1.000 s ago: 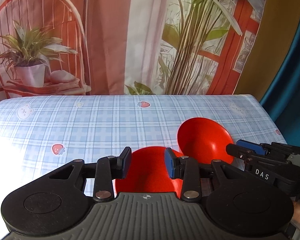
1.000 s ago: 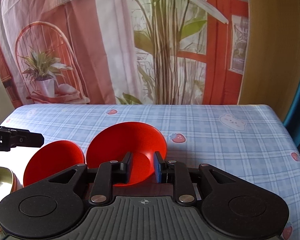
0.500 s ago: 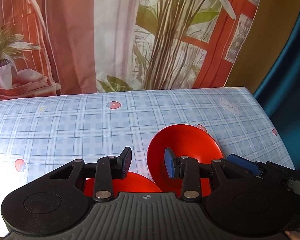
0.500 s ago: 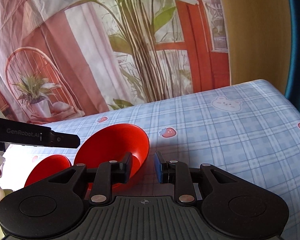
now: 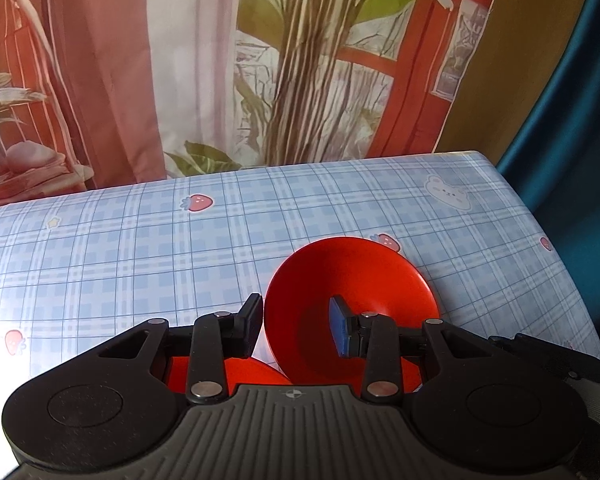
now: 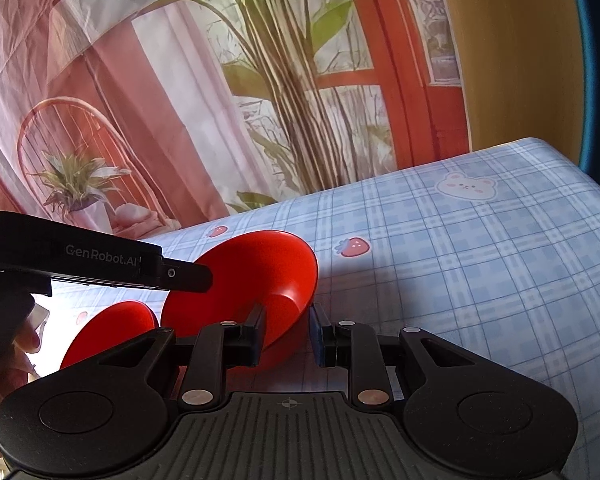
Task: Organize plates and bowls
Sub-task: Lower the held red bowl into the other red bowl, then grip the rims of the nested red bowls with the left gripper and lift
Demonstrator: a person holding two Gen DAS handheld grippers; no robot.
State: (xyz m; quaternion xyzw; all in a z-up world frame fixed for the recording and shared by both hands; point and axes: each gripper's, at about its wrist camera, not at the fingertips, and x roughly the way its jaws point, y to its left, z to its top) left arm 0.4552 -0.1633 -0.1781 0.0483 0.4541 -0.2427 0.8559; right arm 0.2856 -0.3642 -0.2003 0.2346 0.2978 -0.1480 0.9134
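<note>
A red bowl (image 5: 352, 292) is tilted up on its side above the blue plaid table; it also shows in the right wrist view (image 6: 256, 280). My right gripper (image 6: 286, 334) is shut on its near rim and holds it. My left gripper (image 5: 296, 330) is open, with the bowl's left rim between its fingers: the left finger outside, the right finger inside the bowl. A second red bowl (image 5: 228, 372) lies low under the left gripper, and shows at the left in the right wrist view (image 6: 108, 332).
The table (image 5: 140, 248) has a blue plaid cloth with strawberry and bear prints. Its right edge (image 5: 556, 240) drops off beside a teal curtain. A printed backdrop hangs behind the far edge. A hand (image 6: 16, 356) holds the left gripper.
The right gripper has lifted and tilted the red bowl further on edge. The left gripper has moved right, so its fingers now straddle that bowl's left rim, and the second bowl has slid below it.
</note>
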